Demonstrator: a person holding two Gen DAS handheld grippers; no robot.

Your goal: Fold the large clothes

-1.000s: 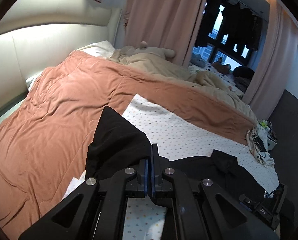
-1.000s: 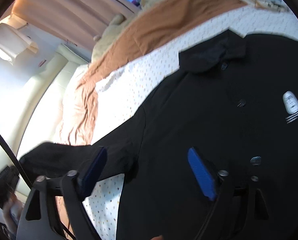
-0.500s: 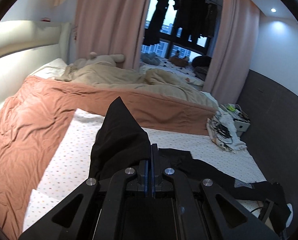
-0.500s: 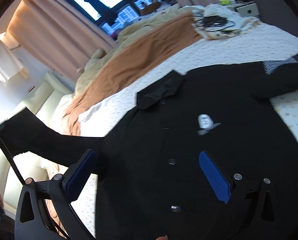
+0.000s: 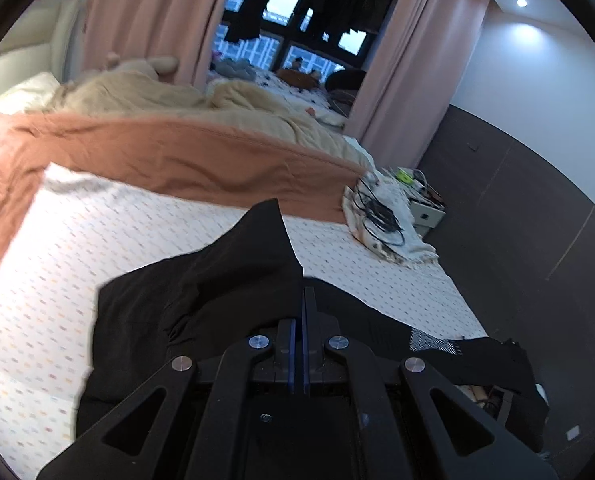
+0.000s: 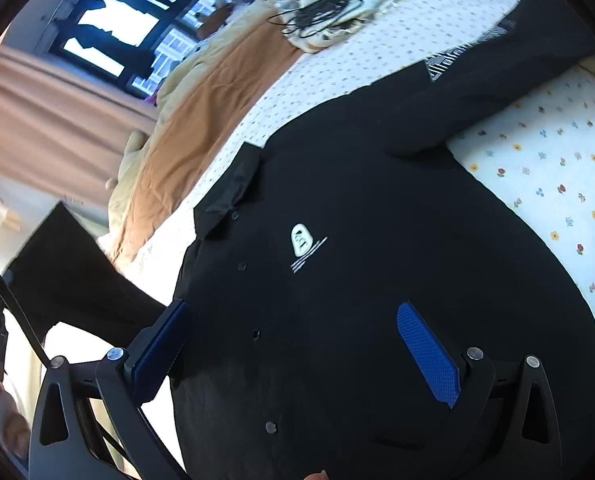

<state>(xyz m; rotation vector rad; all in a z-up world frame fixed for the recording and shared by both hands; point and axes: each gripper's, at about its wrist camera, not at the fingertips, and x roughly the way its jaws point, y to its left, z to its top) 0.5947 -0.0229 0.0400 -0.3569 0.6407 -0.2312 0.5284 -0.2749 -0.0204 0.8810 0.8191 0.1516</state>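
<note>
A black button-up shirt (image 6: 357, 264) with a white chest logo lies face up on the flowered bed sheet (image 6: 545, 184). My left gripper (image 5: 303, 300) is shut on the shirt's left sleeve (image 5: 241, 276) and holds it lifted over the shirt body. That lifted sleeve (image 6: 69, 276) shows at the left in the right wrist view. My right gripper (image 6: 293, 348) is open and empty, hovering just above the shirt's lower front. The other sleeve (image 6: 497, 60) lies stretched out toward the bed's edge.
A rust-brown blanket (image 5: 169, 152) and a beige duvet (image 5: 217, 104) are pushed to the far side of the bed. A white cloth with black cables (image 5: 381, 216) lies at the bed's corner. A dark wall (image 5: 537, 220) runs along the right.
My left gripper has swung right with the sleeve, carrying it from over the brown blanket to over the shirt body. My right gripper has shifted over the shirt front, still open.
</note>
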